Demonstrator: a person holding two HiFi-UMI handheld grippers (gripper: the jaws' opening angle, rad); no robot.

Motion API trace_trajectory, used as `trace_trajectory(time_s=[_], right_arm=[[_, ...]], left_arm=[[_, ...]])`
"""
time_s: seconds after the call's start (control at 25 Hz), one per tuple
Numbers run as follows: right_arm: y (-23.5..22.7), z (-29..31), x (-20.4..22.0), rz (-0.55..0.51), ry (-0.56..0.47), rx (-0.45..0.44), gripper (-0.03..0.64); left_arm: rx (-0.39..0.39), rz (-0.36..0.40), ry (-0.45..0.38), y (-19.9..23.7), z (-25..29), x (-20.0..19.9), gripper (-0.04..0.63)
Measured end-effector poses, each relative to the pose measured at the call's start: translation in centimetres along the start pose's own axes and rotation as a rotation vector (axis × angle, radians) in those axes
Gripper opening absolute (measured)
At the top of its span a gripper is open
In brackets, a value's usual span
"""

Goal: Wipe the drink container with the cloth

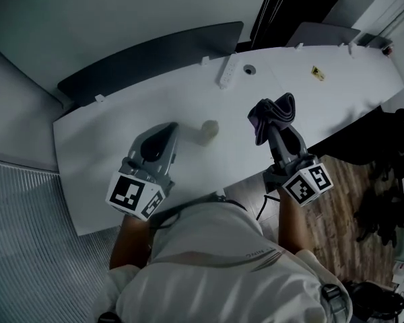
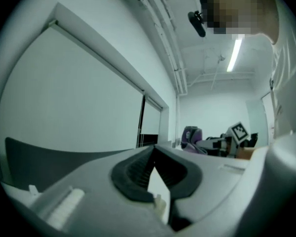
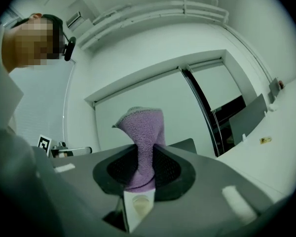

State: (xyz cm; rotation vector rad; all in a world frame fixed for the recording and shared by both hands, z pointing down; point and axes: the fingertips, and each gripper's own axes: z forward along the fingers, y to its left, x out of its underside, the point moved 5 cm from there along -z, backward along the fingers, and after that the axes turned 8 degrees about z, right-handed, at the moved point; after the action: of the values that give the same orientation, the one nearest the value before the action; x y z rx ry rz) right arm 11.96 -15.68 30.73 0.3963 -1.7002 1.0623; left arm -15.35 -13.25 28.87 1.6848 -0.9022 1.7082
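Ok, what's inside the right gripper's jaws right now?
A purple cloth, clamped by the right gripper, its loose end standing up past the tips. Nothing else shows between the pads. The pad faces where they press it are covered by the cloth.

Dim, bluish cast; ceiling strip light (image 2: 235, 53) glaring; fisheye edges dark

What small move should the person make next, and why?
Probably swing the right gripper left toward the drink container: it already clamps the purple cloth, which is apart from the container. The left gripper is shut, empty.
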Motion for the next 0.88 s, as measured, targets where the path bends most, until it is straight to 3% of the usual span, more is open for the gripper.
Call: trace_trajectory(time_s=[0.88], right_arm=[[2.3,-1.5,-1.4,-0.037,-0.006,0.002,0.087]], left_arm=[[-0.007,0.002,-0.034,-1.3,-1.3,-2.1,0.003]])
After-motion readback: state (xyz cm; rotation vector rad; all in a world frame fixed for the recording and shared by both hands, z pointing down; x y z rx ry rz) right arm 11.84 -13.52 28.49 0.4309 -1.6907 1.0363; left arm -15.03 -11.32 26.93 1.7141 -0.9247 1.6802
